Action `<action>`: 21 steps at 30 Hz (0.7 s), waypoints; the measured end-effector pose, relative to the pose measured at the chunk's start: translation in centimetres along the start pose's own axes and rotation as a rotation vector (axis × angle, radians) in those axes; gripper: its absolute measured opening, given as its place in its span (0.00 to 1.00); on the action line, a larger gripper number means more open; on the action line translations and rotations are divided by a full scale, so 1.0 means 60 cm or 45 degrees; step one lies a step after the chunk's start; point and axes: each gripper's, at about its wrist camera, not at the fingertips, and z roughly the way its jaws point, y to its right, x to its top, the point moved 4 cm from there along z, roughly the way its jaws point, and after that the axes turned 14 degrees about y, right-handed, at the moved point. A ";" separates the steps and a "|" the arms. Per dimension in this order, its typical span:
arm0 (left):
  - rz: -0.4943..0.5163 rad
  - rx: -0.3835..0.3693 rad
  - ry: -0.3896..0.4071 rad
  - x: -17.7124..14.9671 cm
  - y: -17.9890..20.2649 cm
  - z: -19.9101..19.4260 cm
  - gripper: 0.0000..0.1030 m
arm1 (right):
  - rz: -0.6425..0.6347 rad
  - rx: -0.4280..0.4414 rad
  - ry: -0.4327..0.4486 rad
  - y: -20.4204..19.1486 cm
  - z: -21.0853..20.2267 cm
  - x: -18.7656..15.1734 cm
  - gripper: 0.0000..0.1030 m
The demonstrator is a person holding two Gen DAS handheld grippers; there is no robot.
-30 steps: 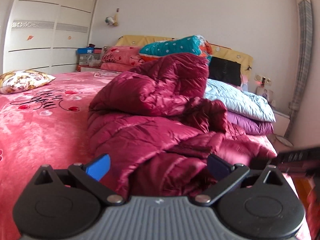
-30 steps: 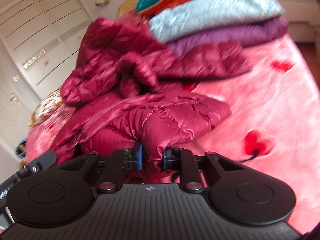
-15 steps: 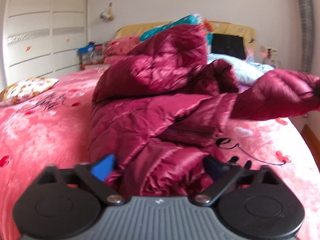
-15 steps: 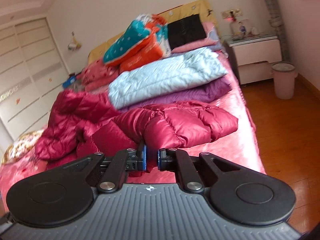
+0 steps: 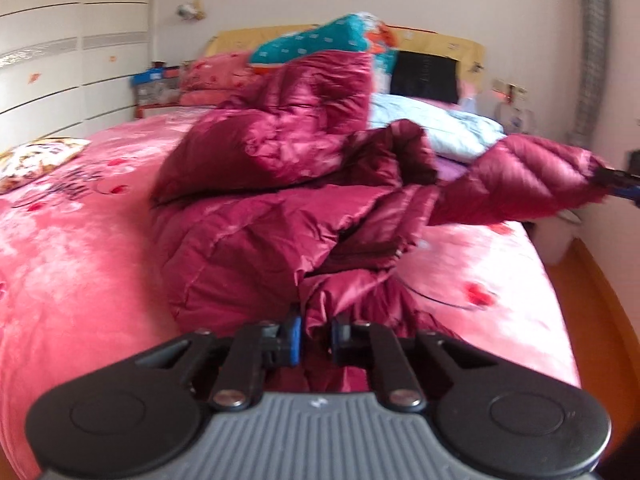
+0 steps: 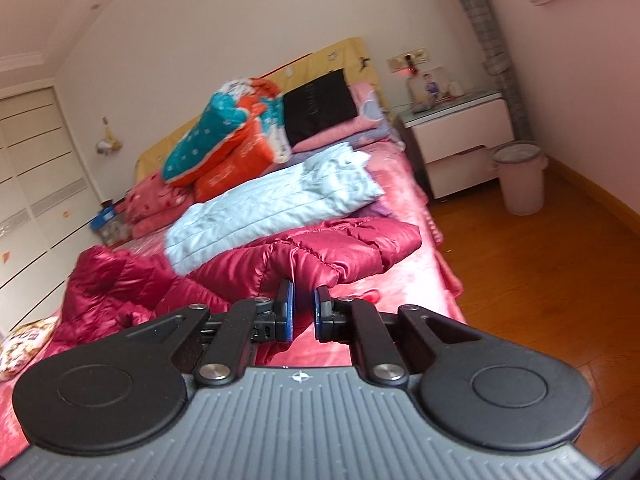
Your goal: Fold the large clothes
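A dark red puffer jacket (image 5: 260,220) lies crumpled on the pink bed (image 5: 72,264). My left gripper (image 5: 316,332) is at its near edge, jaws closing, with a fold of the red fabric pinched between the blue pads. My right gripper (image 6: 303,304) is shut on the end of one sleeve (image 6: 320,256) and holds it off the bed. In the left wrist view that sleeve (image 5: 520,184) stretches out to the right, where the right gripper (image 5: 616,184) shows at the frame edge.
A folded light blue jacket (image 6: 272,208) lies on a purple one behind the red jacket. Quilts and pillows (image 6: 224,140) are piled at the headboard. A nightstand (image 6: 460,136) and a pink bin (image 6: 520,176) stand on the wooden floor right of the bed. A wardrobe (image 5: 60,80) stands left.
My left gripper went from wide open to closed on the jacket's near edge. My right gripper has lifted the sleeve and drawn it out to the right, away from the jacket's body.
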 end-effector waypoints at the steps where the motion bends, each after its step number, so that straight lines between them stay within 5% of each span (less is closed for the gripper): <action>1: -0.003 -0.028 -0.011 -0.003 0.013 -0.009 0.08 | -0.004 -0.013 0.006 0.013 -0.003 0.001 0.10; 8: 0.097 -0.231 -0.108 -0.030 0.101 -0.061 0.01 | -0.041 -0.062 -0.044 0.035 0.010 -0.019 0.11; 14: 0.083 -0.209 -0.135 0.000 0.109 -0.072 0.03 | -0.068 -0.094 -0.244 0.047 0.025 -0.078 0.23; 16: 0.052 -0.167 -0.115 0.025 0.103 -0.070 0.05 | -0.057 -0.105 -0.282 0.050 0.029 -0.086 0.35; 18: 0.077 -0.115 -0.090 0.048 0.101 -0.060 0.16 | -0.040 -0.113 -0.287 0.055 0.035 -0.088 0.65; 21: 0.145 -0.029 -0.010 0.095 0.094 -0.038 0.33 | -0.055 -0.145 -0.252 0.052 0.039 -0.081 0.82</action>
